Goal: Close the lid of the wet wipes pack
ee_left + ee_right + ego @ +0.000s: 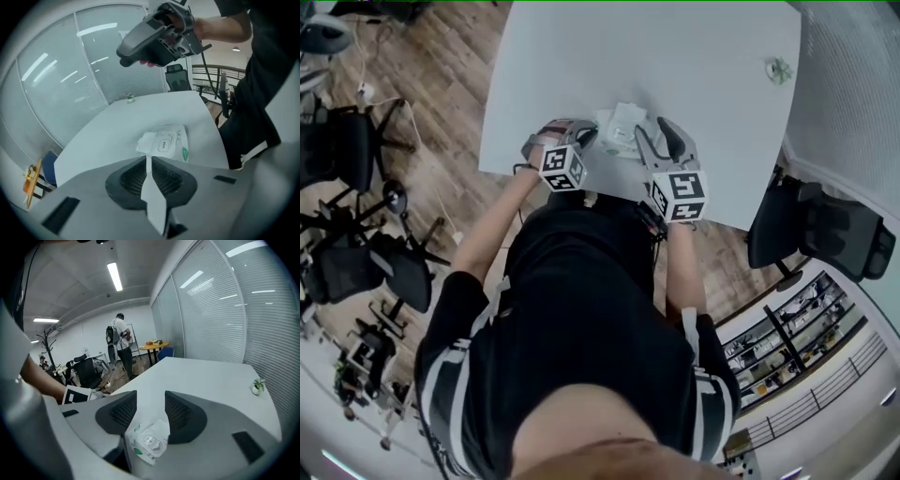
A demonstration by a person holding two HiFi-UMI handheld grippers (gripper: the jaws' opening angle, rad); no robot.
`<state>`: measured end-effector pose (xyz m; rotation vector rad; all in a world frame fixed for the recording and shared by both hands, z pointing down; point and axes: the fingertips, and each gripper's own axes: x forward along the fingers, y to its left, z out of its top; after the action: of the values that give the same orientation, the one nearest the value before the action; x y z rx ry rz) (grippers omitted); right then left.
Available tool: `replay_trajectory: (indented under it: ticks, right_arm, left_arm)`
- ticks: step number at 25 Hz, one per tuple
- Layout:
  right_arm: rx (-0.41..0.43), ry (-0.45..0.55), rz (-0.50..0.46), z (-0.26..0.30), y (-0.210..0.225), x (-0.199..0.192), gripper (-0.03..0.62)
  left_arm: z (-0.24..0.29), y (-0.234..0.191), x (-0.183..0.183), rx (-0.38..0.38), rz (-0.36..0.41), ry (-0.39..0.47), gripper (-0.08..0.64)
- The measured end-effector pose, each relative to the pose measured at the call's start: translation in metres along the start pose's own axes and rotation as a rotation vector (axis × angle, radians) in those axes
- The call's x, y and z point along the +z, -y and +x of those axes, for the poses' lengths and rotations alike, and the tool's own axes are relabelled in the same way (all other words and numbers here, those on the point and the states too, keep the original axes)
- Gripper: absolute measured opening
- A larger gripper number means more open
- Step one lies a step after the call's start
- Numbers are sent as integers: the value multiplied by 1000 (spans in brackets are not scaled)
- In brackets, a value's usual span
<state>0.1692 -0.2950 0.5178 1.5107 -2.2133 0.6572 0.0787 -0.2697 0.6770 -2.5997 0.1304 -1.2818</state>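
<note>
wet wipes pack is lying flat on the tabletop, close to its 6 o'clock edge in the head view. It's sitting between the two claws: left one at its 9 o'clock, right one at its 3 o'clock.

left claw is pressing its jaws together, pointing at the pack from just short of it. A pale sliver is showing in the slit; that's probably tabletop behind, can't confirm it isn't a wipe.

right claw is holding its jaws spread, nothing pinched, and hovering over the pack with the lid panel showing low between them.

The lid is looking nearly flat from both gripper views. Can't tell whether it's sealing or only resting, so I'm treating the closing step as not yet done.

How I'd be doing it:
- using the left claw's joined tip as a blunt presser, since it's already lining up
- coming down on the lid's free edge, not the hinge side
- pressing straight down, then sliding along the edge so it's seating all round
- the pack is soft and light, so it's likely skidding under a slanted push
- steadying the 3 o'clock end with the right claw
</note>
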Motion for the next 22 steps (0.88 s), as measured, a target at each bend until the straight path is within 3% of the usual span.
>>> replay_trajectory:
  ticks: [15, 22]
  right_arm:
    - [211, -330, -100, 98, 38, -81, 202]
    - [388, -544, -195, 137, 46, -127, 202]
  left_arm:
    - [87, 19, -41, -279, -29, -206, 77]
    - [88, 17, -42, -284, 4, -228, 77]
